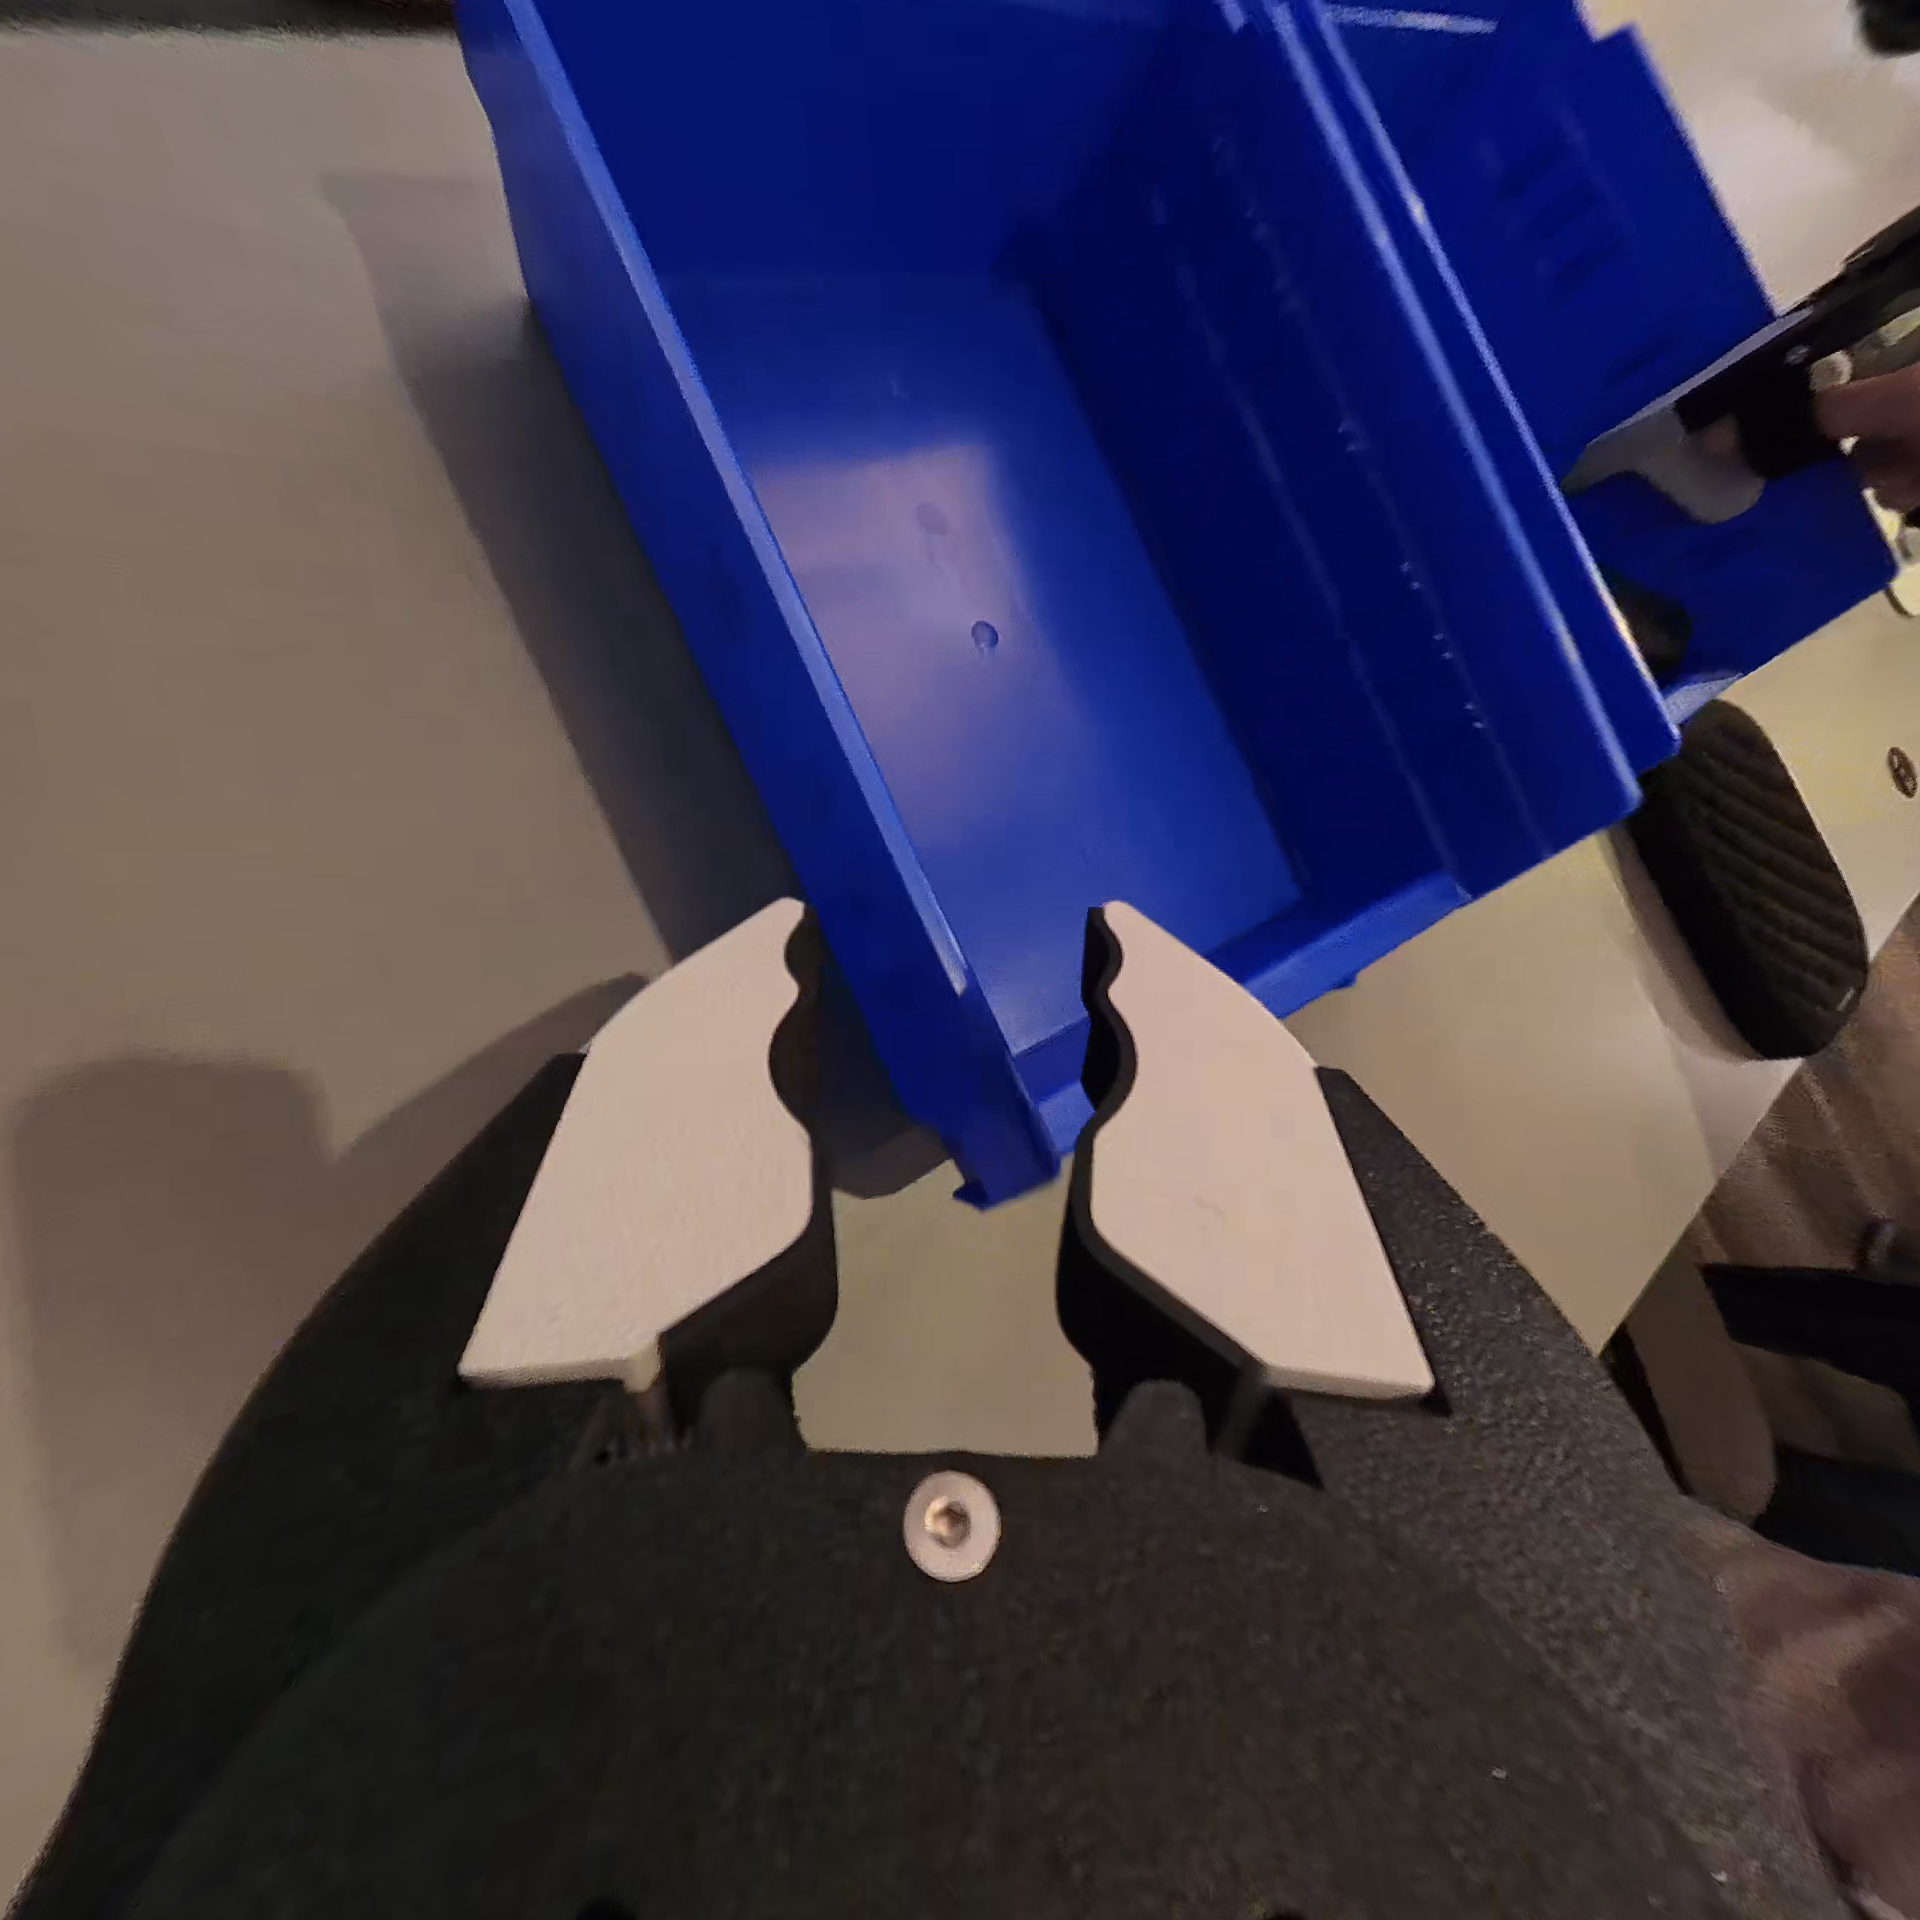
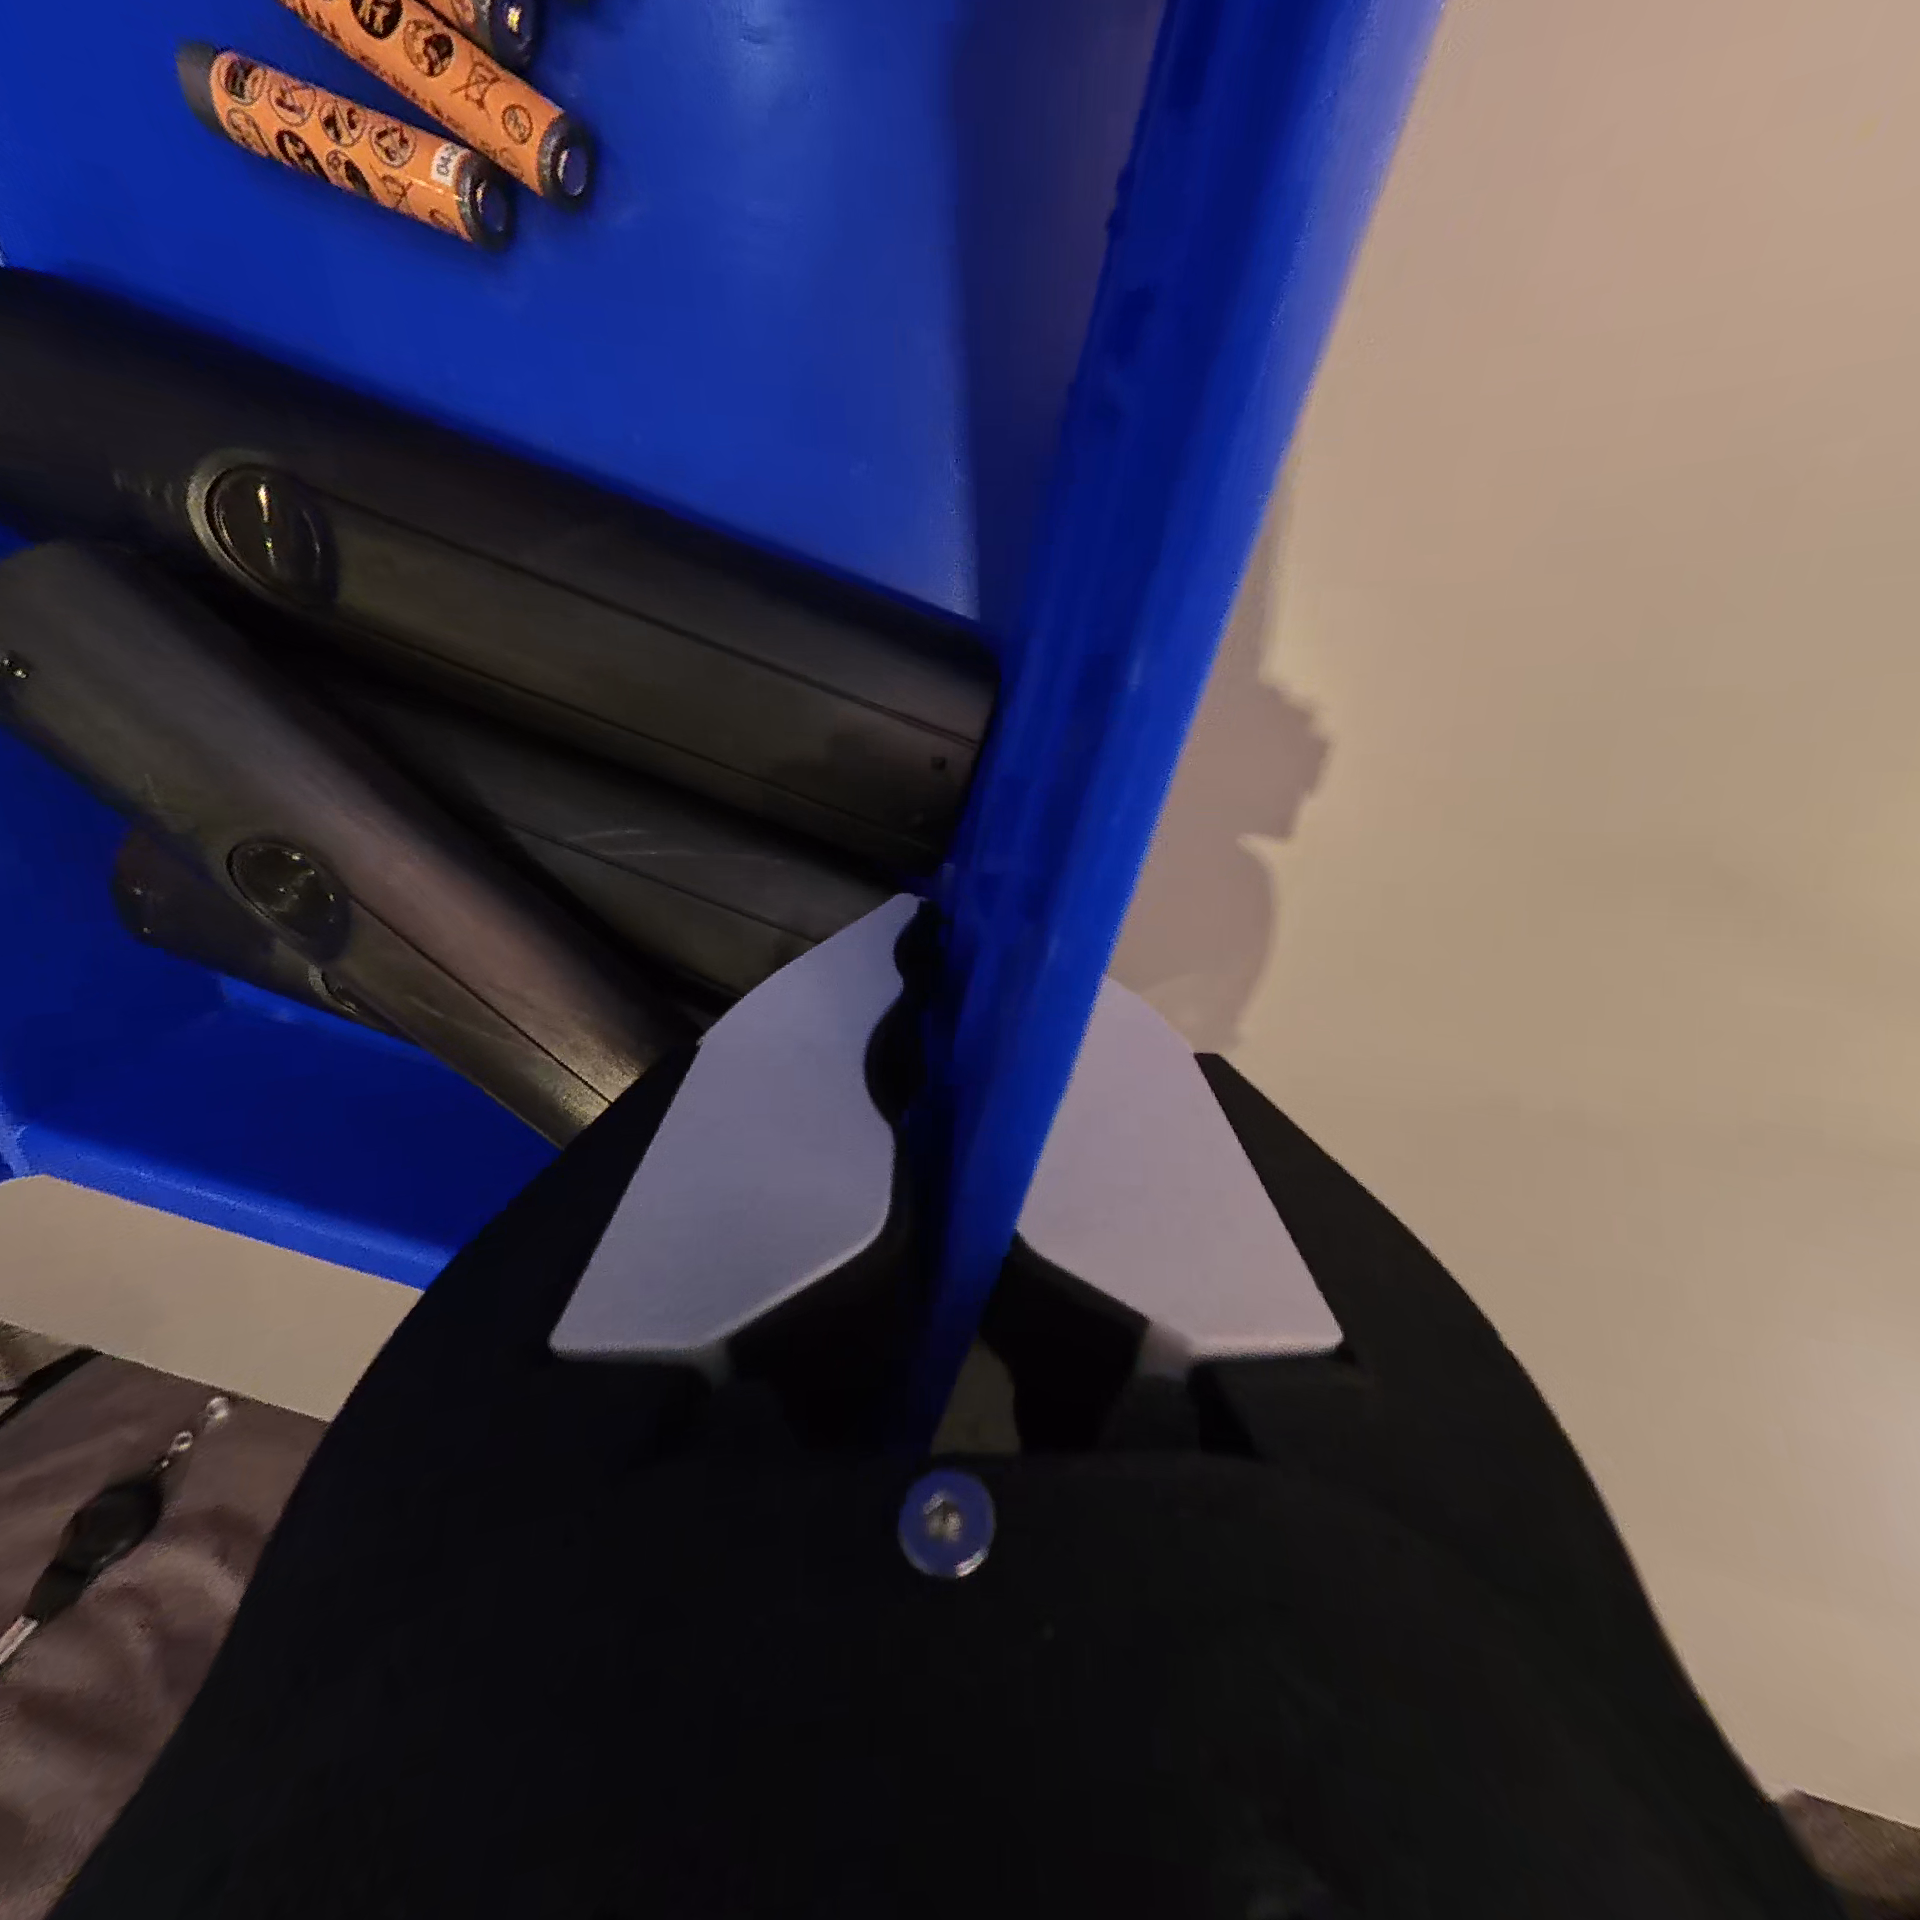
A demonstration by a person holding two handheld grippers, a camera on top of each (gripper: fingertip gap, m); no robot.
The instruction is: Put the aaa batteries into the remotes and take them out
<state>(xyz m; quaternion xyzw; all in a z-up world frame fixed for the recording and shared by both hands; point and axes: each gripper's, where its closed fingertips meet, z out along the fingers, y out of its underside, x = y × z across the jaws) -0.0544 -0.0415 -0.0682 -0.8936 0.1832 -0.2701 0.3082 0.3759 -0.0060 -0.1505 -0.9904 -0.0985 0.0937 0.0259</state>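
My left gripper (image 1: 951,935) is open and straddles the near corner of an empty blue bin (image 1: 1039,623), one finger outside its left wall and one over the inside. A second blue bin (image 1: 1558,260) stands against it on the right. My right gripper (image 2: 987,987) is shut on that bin's side wall (image 2: 1091,623), and it also shows in the left wrist view (image 1: 1683,457). Inside this bin lie several black remotes (image 2: 582,644), backs up and overlapping. Orange AAA batteries (image 2: 353,145) lie beyond them on the bin floor.
Both bins rest on a pale tabletop (image 1: 260,623). A black ribbed object (image 1: 1745,883) sits by the table edge to the right of the bins. Grey fabric with a small clip (image 2: 94,1538) lies below the table's near edge.
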